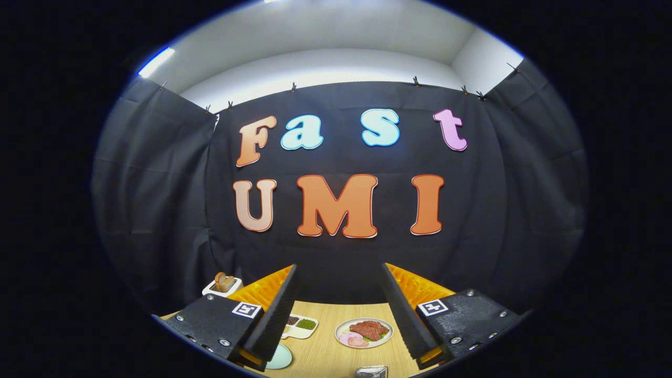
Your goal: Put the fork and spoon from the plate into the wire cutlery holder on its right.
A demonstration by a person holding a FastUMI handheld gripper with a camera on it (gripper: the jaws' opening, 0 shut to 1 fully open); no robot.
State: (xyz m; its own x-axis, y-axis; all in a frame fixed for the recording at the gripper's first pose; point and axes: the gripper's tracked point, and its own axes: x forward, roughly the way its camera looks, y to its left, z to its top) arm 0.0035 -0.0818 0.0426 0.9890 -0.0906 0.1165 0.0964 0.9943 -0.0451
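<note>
The claw [338, 310] gapes wide, empty. Low in frame, the worktop [320, 352] carries one meat plate [364, 332], one sectioned tray [301, 325], one bread dish [223, 284].

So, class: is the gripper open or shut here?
Open. The gripper has its fingers spread wide with bare table between them, and the plate of meat lies in that gap, untouched.
</note>
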